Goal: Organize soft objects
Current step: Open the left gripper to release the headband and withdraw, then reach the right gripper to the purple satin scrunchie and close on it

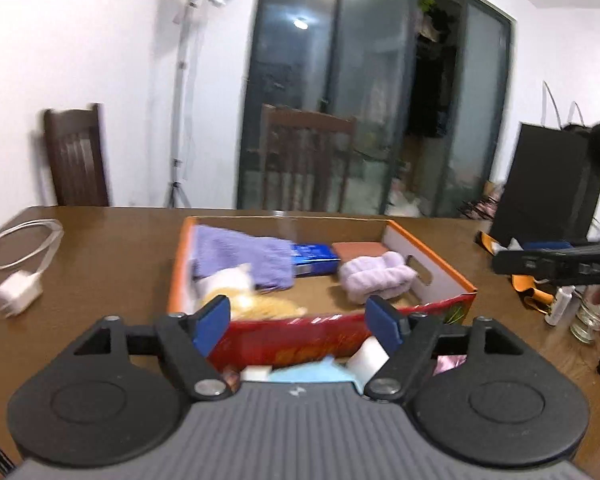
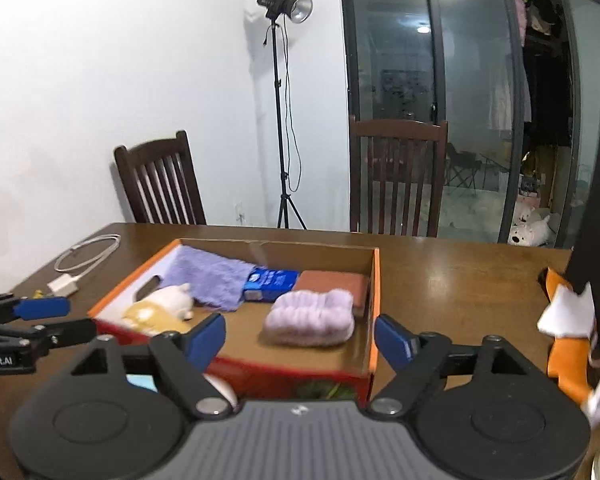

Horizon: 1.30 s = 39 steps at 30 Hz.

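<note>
In the cardboard box (image 2: 374, 300) on the wooden table (image 2: 460, 280) lay the soft things. A purple towel (image 2: 212, 276) was spread in the far left corner of the box. A lilac rolled cloth (image 2: 310, 318) lay near the right wall of the box, touching a brown pad (image 2: 332, 282) behind it. A white and yellow plush toy (image 2: 164, 308) rested by the left wall of the box, near its front. A blue packet (image 2: 270, 282) lay between the towel and the brown pad. The left gripper (image 1: 298, 322) hung in front of the box, jaws wide apart, with nothing between the pads. The right gripper (image 2: 300, 338) was also before the box, jaws wide and empty. Left of the box, a white charger with cable (image 2: 84, 260) lay on the table. Behind the table stood two chairs (image 2: 396, 176).
</note>
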Available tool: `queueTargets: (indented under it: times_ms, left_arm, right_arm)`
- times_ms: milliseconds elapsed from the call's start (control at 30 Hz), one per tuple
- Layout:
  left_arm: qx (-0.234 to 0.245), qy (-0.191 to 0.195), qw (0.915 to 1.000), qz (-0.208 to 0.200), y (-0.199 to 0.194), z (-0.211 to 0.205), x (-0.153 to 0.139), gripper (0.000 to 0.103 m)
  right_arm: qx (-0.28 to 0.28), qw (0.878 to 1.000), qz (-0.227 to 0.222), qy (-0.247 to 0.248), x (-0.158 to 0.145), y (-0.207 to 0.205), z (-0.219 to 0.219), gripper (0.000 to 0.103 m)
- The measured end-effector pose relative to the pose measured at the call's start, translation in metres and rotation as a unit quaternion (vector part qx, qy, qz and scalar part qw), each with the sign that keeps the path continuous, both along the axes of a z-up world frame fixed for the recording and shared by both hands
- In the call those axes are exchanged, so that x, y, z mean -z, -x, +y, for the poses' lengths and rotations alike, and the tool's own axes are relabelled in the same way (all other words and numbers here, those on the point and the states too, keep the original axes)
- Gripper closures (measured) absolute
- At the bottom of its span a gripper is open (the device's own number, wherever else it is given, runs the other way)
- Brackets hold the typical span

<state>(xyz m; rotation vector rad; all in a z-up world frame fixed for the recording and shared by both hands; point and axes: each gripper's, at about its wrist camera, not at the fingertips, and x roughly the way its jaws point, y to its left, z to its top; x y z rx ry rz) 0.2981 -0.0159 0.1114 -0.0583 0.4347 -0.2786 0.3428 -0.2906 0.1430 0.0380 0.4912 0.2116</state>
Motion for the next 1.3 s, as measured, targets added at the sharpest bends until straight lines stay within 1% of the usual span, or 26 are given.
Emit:
queueTargets:
  times_ms: [33, 67, 100, 167, 233, 333, 433, 500, 567, 667, 833, 900, 967, 1067, 1167, 1300]
  left_arm:
    - [-0.011, 0.003, 0.9999, -0.004, 0.012, 0.006, 0.000, 0.023]
    - [-0.020, 0.005, 0.9998, -0.006, 0.021, 0.012, 0.000, 0.021]
    - [-0.028, 0.007, 0.9996, -0.006, 0.029, 0.017, 0.001, 0.020]
    - [-0.046, 0.008, 0.9989, -0.003, 0.045, 0.027, 0.002, 0.020]
    - [-0.062, 0.011, 0.9980, -0.001, 0.059, 0.035, 0.004, 0.020]
    - [-0.077, 0.014, 0.9969, -0.005, 0.084, 0.043, 0.005, 0.020]
    - [-0.078, 0.011, 0.9968, -0.011, 0.103, 0.045, 0.004, 0.018]
    - [-0.072, 0.007, 0.9972, -0.016, 0.113, 0.044, 0.003, 0.017]
    - [-0.069, 0.006, 0.9975, -0.015, 0.118, 0.043, 0.003, 0.016]
    - [-0.064, 0.006, 0.9979, -0.005, 0.114, 0.037, 0.007, 0.016]
    - [-0.039, 0.017, 0.9989, 0.017, 0.098, 0.016, 0.017, 0.017]
    - [-0.023, 0.019, 0.9993, 0.023, 0.089, 0.004, 0.020, 0.020]
    - [0.000, 0.031, 0.9991, 0.029, 0.075, -0.010, 0.021, 0.023]
    - [0.026, 0.042, 0.9982, 0.035, 0.050, -0.032, 0.024, 0.028]
    - [0.045, 0.041, 0.9972, 0.045, 0.020, -0.055, 0.030, 0.032]
    - [0.069, 0.041, 0.9929, 0.087, -0.021, -0.083, 0.046, 0.042]
  right_arm:
    - [0.003, 1.000, -0.002, -0.009, 0.000, 0.010, -0.001, 0.017]
    - [0.007, 1.000, -0.005, -0.018, -0.001, 0.021, -0.002, 0.013]
    - [0.012, 1.000, -0.009, -0.025, -0.001, 0.033, -0.003, 0.009]
    - [0.024, 0.999, -0.012, -0.032, -0.002, 0.053, -0.004, 0.004]
    - [0.035, 0.999, -0.009, -0.033, -0.001, 0.072, -0.004, 0.003]
    - [0.037, 0.999, -0.006, -0.038, 0.005, 0.098, -0.004, 0.003]
    - [0.046, 0.998, -0.006, -0.041, 0.013, 0.122, -0.006, 0.002]
    - [0.046, 0.997, 0.001, -0.054, 0.021, 0.135, -0.008, 0.002]
    - [0.041, 0.997, 0.004, -0.064, 0.028, 0.145, -0.011, 0.002]
    - [0.040, 0.997, 0.010, -0.063, 0.038, 0.151, -0.011, 0.002]
    - [0.048, 0.996, 0.014, -0.073, 0.048, 0.143, -0.018, 0.003]
    - [0.036, 0.995, 0.019, -0.087, 0.052, 0.135, -0.021, 0.007]
    - [0.033, 0.995, 0.022, -0.097, 0.056, 0.126, -0.025, 0.011]
    - [0.038, 0.994, 0.031, -0.099, 0.062, 0.102, -0.027, 0.016]
    - [0.036, 0.993, 0.036, -0.102, 0.068, 0.074, -0.029, 0.021]
    - [0.044, 0.991, 0.050, -0.115, 0.076, 0.033, -0.034, 0.025]
